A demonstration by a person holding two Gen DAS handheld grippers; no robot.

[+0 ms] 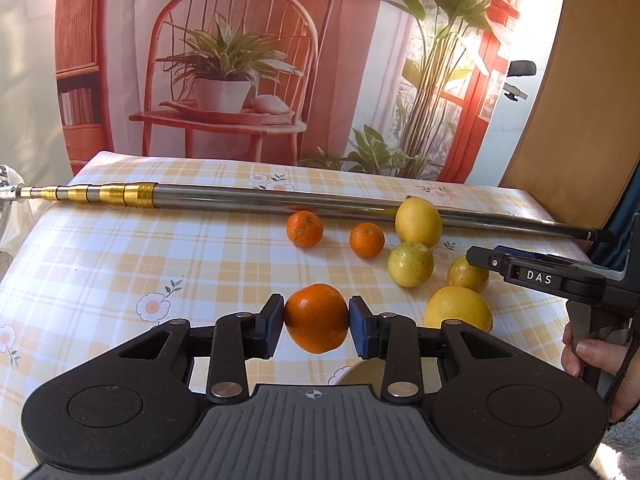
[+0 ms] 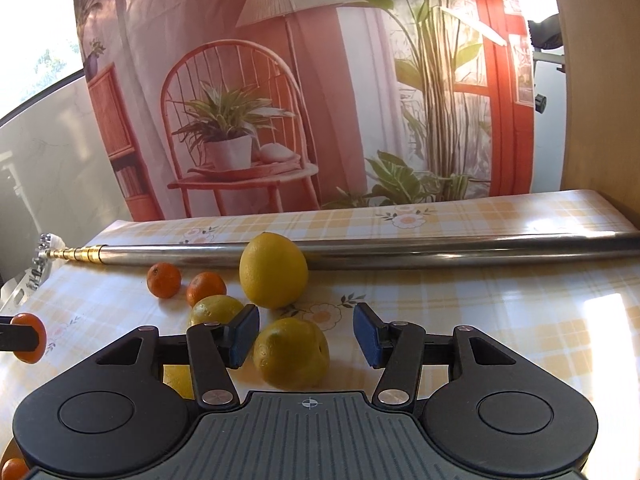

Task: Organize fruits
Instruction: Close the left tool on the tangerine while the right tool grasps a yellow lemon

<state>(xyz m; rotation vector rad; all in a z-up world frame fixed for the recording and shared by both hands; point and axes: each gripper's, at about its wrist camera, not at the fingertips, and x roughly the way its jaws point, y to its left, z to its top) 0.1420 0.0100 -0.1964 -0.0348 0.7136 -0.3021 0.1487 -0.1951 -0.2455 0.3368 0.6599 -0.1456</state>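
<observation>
My left gripper (image 1: 316, 322) is shut on an orange tangerine (image 1: 316, 318), which also shows at the left edge of the right wrist view (image 2: 30, 336). Two more tangerines (image 1: 304, 229) (image 1: 367, 240) lie beyond it near a metal pole. To their right is a cluster of several lemons, the largest (image 1: 418, 222) against the pole. My right gripper (image 2: 306, 334) is open over that cluster. One lemon (image 2: 291, 352) sits between its blue pads, close to the left pad and apart from the right one. The big lemon (image 2: 274, 270) lies just ahead.
A long telescopic metal pole (image 1: 280, 200) lies across the back of the checked tablecloth (image 1: 120, 272). A printed backdrop hangs behind the table. A hand (image 1: 592, 356) holds the right tool at the right edge. Another orange fruit (image 2: 14, 469) shows at the bottom left corner.
</observation>
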